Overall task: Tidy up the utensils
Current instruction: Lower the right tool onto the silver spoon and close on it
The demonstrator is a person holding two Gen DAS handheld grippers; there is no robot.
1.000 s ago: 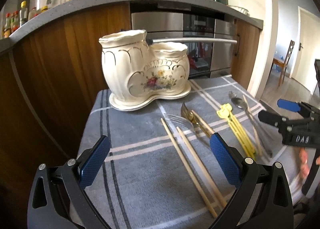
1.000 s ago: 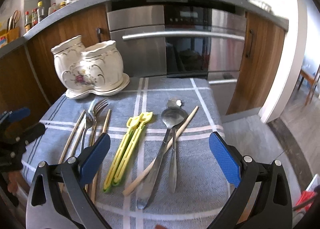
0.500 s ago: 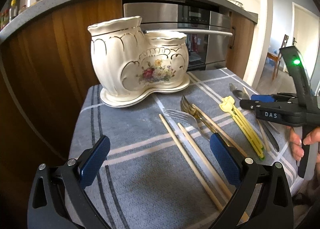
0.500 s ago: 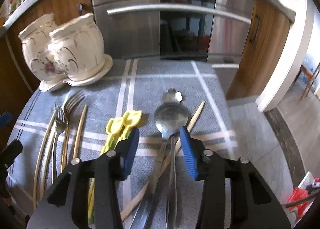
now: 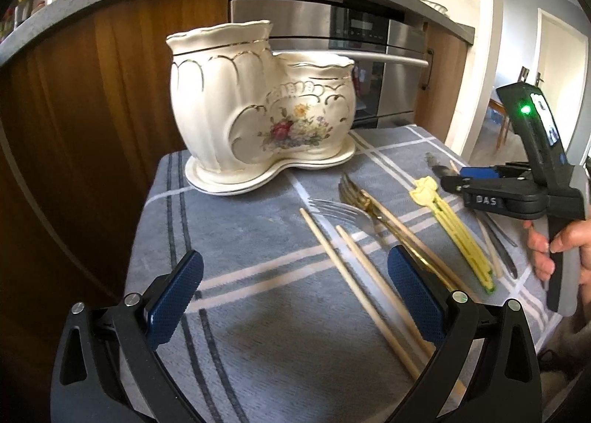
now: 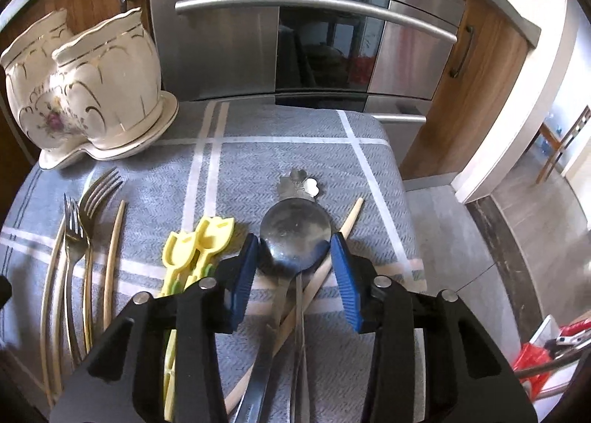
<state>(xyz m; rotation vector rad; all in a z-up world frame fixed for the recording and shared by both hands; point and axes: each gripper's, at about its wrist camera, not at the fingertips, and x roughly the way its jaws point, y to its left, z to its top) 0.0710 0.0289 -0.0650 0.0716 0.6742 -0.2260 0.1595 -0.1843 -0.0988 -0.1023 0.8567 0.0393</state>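
Observation:
A cream two-pot ceramic utensil holder (image 5: 258,109) stands at the back left of a grey checked cloth (image 5: 258,268); it also shows in the right wrist view (image 6: 85,90). On the cloth lie wooden chopsticks (image 5: 354,268), forks (image 5: 354,197), yellow chopsticks (image 6: 195,238) and a large steel spoon (image 6: 293,234). My right gripper (image 6: 293,256) is low over the cloth, its blue pads either side of the spoon bowl, jaws half closed with a gap left. It also shows in the left wrist view (image 5: 458,179). My left gripper (image 5: 295,297) is open and empty above the cloth's near end.
A steel oven (image 6: 295,35) and wooden cabinets (image 5: 92,109) stand right behind the cloth-covered stand. A small fancy-handled spoon (image 6: 299,183) and a lone chopstick (image 6: 332,249) lie under and beside the large spoon. The stand's right edge drops to the floor (image 6: 498,256).
My right gripper has dropped to the cloth and narrowed its jaws around the large spoon's bowl. My left gripper has moved closer to the ceramic holder and stayed open.

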